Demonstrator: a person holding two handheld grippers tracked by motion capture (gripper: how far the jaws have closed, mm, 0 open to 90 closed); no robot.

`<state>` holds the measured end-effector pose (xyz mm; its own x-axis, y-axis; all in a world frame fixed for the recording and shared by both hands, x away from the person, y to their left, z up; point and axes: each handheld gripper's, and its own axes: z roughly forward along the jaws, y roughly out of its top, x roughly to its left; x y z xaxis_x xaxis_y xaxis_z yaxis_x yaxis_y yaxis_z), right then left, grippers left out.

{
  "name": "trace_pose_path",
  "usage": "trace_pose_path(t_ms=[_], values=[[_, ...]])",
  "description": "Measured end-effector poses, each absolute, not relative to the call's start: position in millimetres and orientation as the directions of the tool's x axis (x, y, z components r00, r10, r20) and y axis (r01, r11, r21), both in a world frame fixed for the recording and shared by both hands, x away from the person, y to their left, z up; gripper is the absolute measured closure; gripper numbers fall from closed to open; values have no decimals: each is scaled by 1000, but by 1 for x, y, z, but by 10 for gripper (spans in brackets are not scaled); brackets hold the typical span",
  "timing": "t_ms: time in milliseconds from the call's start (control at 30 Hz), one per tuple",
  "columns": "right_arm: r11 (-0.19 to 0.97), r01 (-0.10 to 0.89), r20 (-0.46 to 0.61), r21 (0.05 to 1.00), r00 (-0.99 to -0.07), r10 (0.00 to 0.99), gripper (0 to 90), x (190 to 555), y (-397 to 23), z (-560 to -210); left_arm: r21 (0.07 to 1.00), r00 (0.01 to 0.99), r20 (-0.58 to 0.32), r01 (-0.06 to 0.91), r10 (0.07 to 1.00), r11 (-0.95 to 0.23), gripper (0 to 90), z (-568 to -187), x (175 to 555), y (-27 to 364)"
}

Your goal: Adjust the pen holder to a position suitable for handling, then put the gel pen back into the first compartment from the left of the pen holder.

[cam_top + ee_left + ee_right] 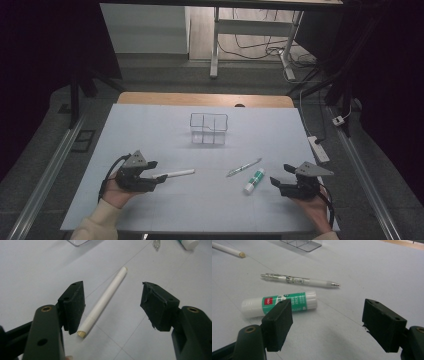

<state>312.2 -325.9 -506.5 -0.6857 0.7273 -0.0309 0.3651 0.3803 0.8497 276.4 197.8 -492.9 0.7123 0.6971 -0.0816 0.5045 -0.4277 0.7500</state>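
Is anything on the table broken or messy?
Mostly tidy. One odd bit: the pad of the left gripper looks torn and ragged at its edges. The white stick between the open jaws looks whole.

White round paper-wrapped stick (105,300), cream ends | glue stick (279,304): white tube, green label, red patch | clear plastic pen (300,280), white grip | clear wire-edged box (208,128) | pale grey tabletop (150,125) | black gripper pads (72,305)

One white stick (176,174), one pen (243,167), one glue stick (254,181), one clear organizer (208,128).
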Motion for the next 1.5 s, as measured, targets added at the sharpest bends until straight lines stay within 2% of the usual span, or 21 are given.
trace_pose_path(t_ms=[100, 300, 700, 1100, 1500], values=[[390, 383, -19, 838, -693, 720, 272, 314, -325, -504, 743, 710, -84, 513, 700, -431, 348, -496, 276, 198], [407, 368, -30, 836, -711, 703, 274, 320, -319, -493, 741, 708, -86, 516, 701, -429, 344, -497, 273, 200], [523, 361, -65, 772, -773, 631, 272, 343, -294, -480, 735, 708, -91, 523, 700, -433, 334, -501, 271, 199], [564, 332, -102, 756, -791, 603, 296, 356, -282, -469, 737, 712, -95, 520, 696, -432, 329, -500, 274, 198], [682, 293, -148, 670, -848, 509, 315, 369, -263, -463, 738, 707, -102, 525, 700, -423, 321, -500, 274, 199]])
